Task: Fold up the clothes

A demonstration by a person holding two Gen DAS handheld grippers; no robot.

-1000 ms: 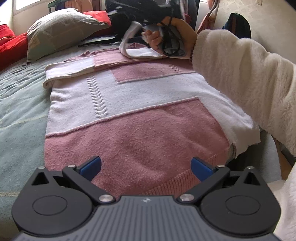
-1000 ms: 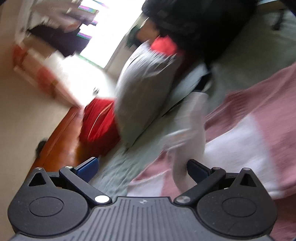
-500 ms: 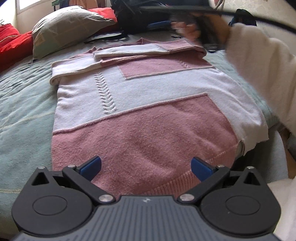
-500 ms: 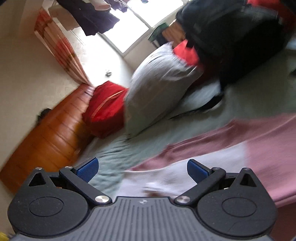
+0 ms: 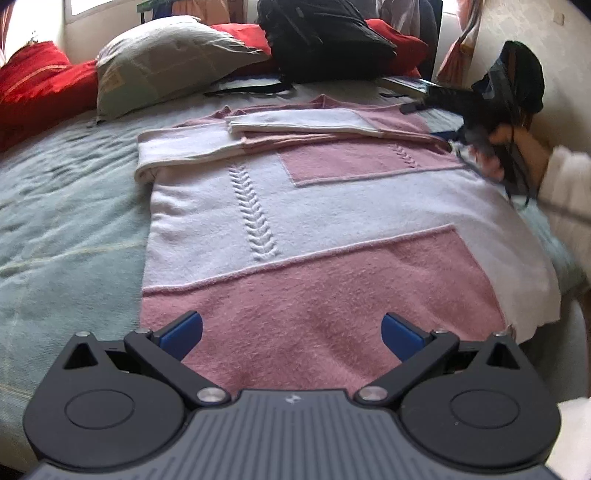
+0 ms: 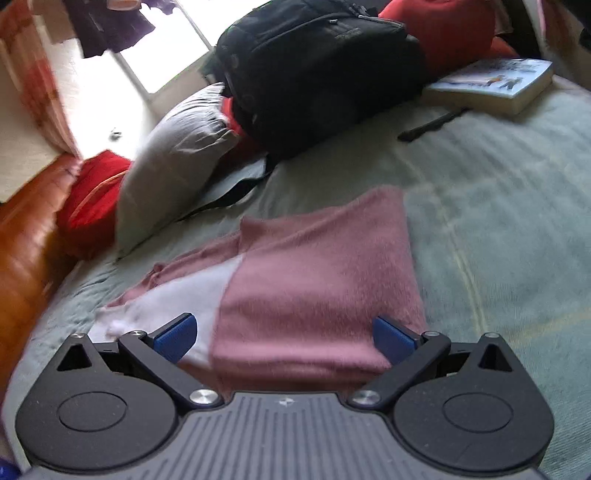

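On the bed point(image 5: 66, 229), a sweater point(image 5: 314, 236) is lying flat with sleeves crossing its chest while both grippers, left point(image 5: 291, 332) and right point(image 6: 284, 334), are hovering empty with fingers spread, likely awaiting a hem-to-collar fold.

Pretty clearly a bedroom in someone's home: everything's happening on a bed point(image 5: 66, 206) with a pale green quilted bedspread, a grey-green pillow point(image 5: 166, 55) and red cushions point(image 5: 37, 85) piled at the head end. There's a black backpack point(image 6: 314, 62) dumped by the pillows, a paperback book point(image 6: 495, 83) lying on the covers, and a pink-and-white sweater point(image 5: 314, 229) spread out flat. Add the sunlit window point(image 6: 166, 48) with clothes hanging point(image 6: 110, 26) beside it and the glossy wooden bed frame point(image 6: 26, 240), and it's lived-in, not a lab.
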